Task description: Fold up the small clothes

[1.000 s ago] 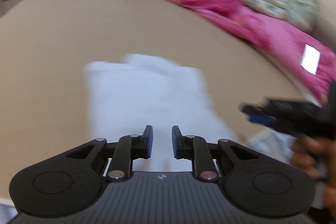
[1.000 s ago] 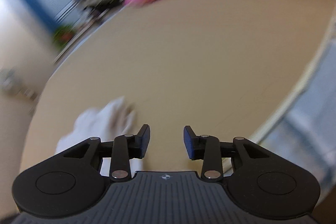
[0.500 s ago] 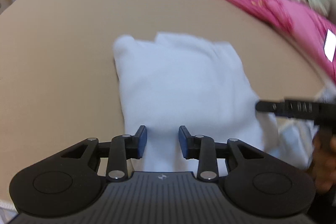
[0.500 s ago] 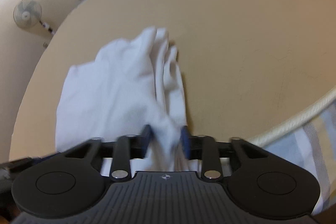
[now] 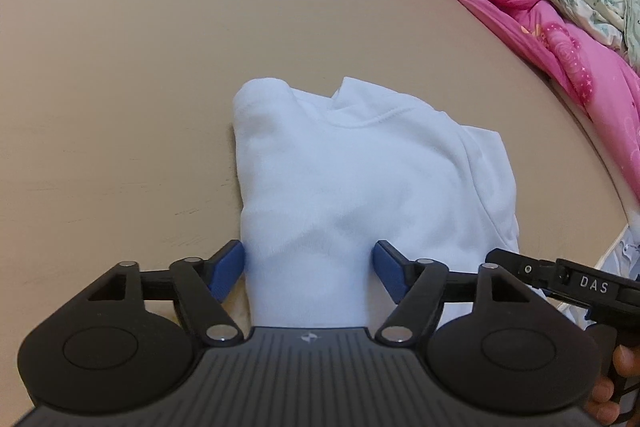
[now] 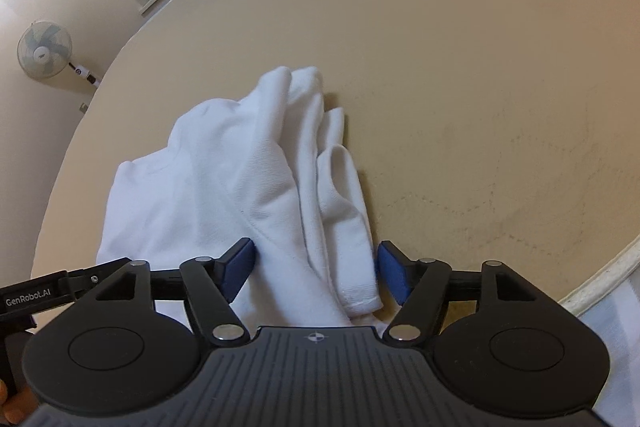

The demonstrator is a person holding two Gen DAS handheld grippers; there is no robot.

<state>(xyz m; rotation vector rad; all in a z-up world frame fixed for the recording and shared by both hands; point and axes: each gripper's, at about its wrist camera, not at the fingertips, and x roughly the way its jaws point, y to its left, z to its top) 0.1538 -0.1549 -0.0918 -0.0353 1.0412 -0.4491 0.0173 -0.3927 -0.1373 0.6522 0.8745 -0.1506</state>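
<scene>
White garment [image 5: 360, 179] lies lengthwise ahead of both tools; left gripper [image 5: 310, 269] and right gripper [image 6: 316, 269], jaws spread, straddle its near hem, apparently ungrasped.

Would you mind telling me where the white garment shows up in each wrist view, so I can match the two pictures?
Left wrist view: the white garment lies centre frame, running down between the open left gripper.
Right wrist view: the white garment sits left of centre, its folded edge between the open right gripper.
Shared landmark: the tan table beneath it.
</scene>
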